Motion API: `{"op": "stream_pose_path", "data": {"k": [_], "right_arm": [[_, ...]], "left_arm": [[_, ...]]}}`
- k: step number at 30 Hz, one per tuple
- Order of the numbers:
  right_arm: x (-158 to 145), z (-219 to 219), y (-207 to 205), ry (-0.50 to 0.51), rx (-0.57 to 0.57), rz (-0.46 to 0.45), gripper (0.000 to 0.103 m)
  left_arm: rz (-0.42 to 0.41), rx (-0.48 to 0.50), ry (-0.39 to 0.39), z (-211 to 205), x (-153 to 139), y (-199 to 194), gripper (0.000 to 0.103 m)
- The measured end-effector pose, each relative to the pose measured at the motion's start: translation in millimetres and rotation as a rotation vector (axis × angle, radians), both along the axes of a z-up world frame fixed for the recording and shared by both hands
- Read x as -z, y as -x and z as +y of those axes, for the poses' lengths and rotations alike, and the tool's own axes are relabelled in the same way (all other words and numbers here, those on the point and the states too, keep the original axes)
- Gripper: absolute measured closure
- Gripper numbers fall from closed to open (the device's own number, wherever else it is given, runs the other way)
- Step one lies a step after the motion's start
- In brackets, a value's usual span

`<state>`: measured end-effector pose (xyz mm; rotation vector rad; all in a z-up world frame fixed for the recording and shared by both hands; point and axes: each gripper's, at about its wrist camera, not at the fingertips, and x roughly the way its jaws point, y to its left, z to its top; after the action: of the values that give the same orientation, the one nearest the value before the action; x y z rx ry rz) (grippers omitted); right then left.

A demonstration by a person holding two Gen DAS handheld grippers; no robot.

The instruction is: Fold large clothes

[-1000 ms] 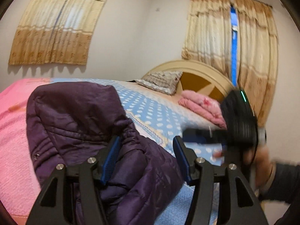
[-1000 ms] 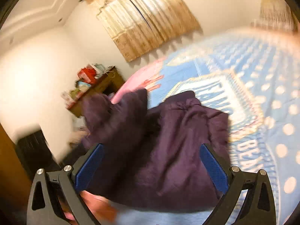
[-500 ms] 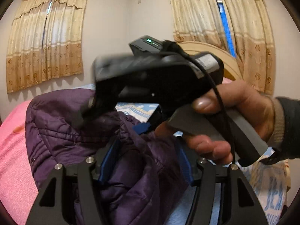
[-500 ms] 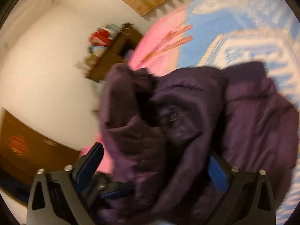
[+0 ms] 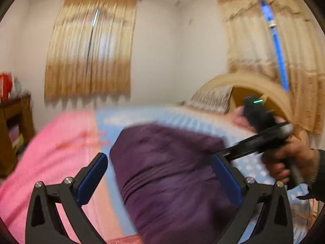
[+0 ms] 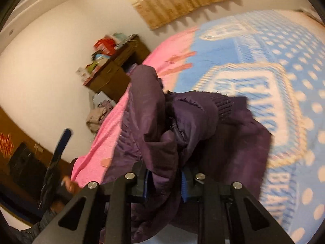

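A dark purple padded jacket [image 5: 172, 172] lies bunched on the bed, across the pink and blue covers. My left gripper [image 5: 160, 174] hangs just above it. Its jaws are opening and stand wide, with the blue pads clear of the cloth on either side. In the right wrist view the jacket [image 6: 203, 126] is heaped in folds. My right gripper [image 6: 165, 185] is closing, and its pads pinch a raised fold of the jacket. A hand holds the right gripper [image 5: 262, 140] at the right of the left wrist view. The left gripper's blue fingertip [image 6: 63, 142] shows at the left of the right wrist view.
The bed [image 6: 274, 65] has a blue dotted blanket and a pink cover [image 5: 50, 152]. A pillow [image 5: 211, 99] and a folded pink blanket lean at the arched headboard [image 5: 264, 85]. A cluttered wooden desk [image 6: 113, 65] stands beside the bed, with a heap of clothes [image 6: 97, 116] on the floor.
The left gripper has let go of the jacket, spread wide and lifted. The right gripper swung in over the jacket and closed on a fold of it.
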<state>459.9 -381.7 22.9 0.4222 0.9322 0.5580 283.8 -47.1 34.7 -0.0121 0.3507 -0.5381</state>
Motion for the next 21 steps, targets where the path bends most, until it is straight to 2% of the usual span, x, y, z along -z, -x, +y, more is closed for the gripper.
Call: {"op": "stream_pose_path", "data": {"k": [2, 4, 8, 11, 13, 15, 18, 19, 21], "right_arm": [[18.0, -25.5, 2.8, -0.024, 0.040, 0.029, 0.080], [36.7, -45.7, 3.8, -0.047, 0.072, 0.049, 0.080], [72.0, -74.4, 4.4, -0.077, 0.118, 0.096, 0.080], [91.1, -84.7, 3.6, -0.086, 0.138, 0.103, 0.078], [98.6, -87.4, 4.8, -0.086, 0.156, 0.097, 0.076], [101.3, -84.1, 6.0, -0.052, 0.166, 0.079, 0.073], [97.1, -84.5, 11.1, -0.009, 0.218, 0.080, 0.057], [88.0, -86.0, 17.4, 0.020, 0.256, 0.063, 0.053], [66.2, -91.1, 34.8, 0.046, 0.355, 0.018, 0.053]], "left_arm": [[0.110, 0.010, -0.032, -17.6, 21.5, -20.3, 0.000], [0.152, 0.037, -0.072, -43.6, 42.9, -28.3, 0.000], [0.184, 0.066, -0.120, -89.4, 58.2, -22.7, 0.000], [0.154, 0.039, -0.251, -118.4, 65.8, -14.9, 0.000], [0.154, 0.028, -0.272, -124.2, 67.2, -14.4, 0.000], [0.155, 0.017, -0.275, -123.8, 72.5, -15.2, 0.000], [0.148, -0.003, -0.269, -124.0, 73.7, -16.1, 0.000], [0.149, -0.014, -0.268, -124.8, 72.5, -14.7, 0.000], [0.152, -0.019, -0.265, -125.4, 74.3, -25.4, 0.000]]}}
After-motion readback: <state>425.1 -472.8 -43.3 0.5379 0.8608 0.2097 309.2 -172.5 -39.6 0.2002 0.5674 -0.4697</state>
